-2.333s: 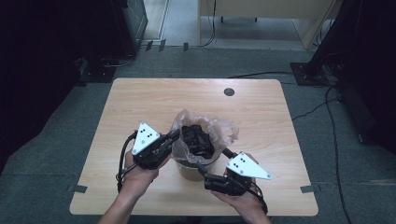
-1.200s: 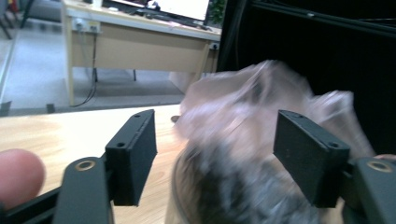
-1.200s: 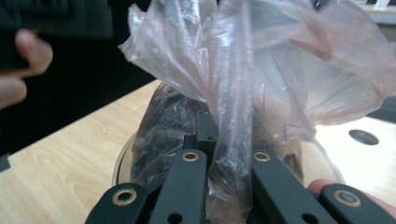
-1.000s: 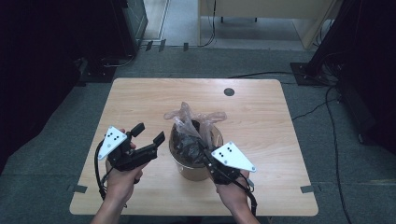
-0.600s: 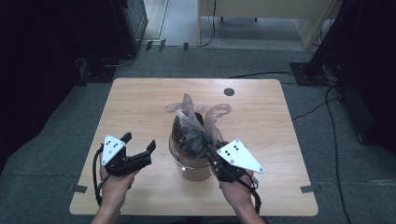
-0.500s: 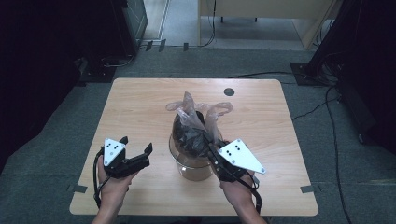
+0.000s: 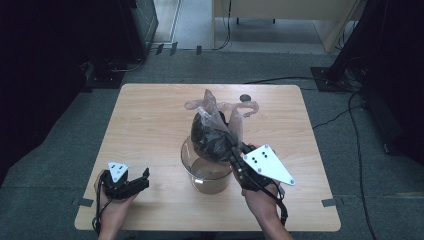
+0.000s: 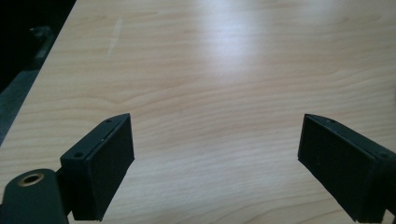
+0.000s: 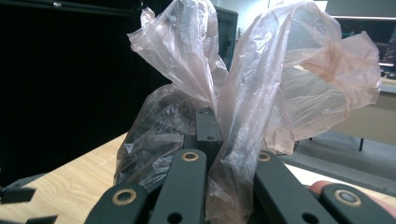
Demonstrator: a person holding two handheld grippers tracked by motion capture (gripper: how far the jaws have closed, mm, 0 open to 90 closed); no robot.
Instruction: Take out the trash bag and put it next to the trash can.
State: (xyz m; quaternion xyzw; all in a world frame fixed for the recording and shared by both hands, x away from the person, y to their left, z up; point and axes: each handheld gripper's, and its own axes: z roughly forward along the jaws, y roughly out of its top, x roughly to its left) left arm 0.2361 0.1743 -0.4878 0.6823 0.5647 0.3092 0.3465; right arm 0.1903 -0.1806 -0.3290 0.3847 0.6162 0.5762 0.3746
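- Left black two-jaw gripper (image 7: 139, 183): held in the person's left hand (image 7: 114, 210) at the near left of the table, well apart from the bucket. Jaws spread wide, nothing between them; in the left gripper view the two black pads (image 8: 106, 164) stand apart over bare wood.
- Right black two-jaw gripper (image 7: 234, 150) with a grey three-cornered plate: held in the person's right hand (image 7: 260, 200), near centre-right. Jaws clenched on a fold of the bag's film, which the right gripper view shows pinched between them.
- Clear round plastic bucket (image 7: 192, 160): stands near the table's middle, just beside the right gripper; brownish at its bottom.
- Thin translucent pinkish plastic bag (image 7: 212, 130): crinkled, bulging with dark contents, sits at and above the bucket's mouth; its loose top splits into two upright flaps (image 9: 280, 79).
- Light wooden table (image 7: 145, 120): rounded corners.
- Small dark round spot (image 7: 245, 98): on the table's far edge.
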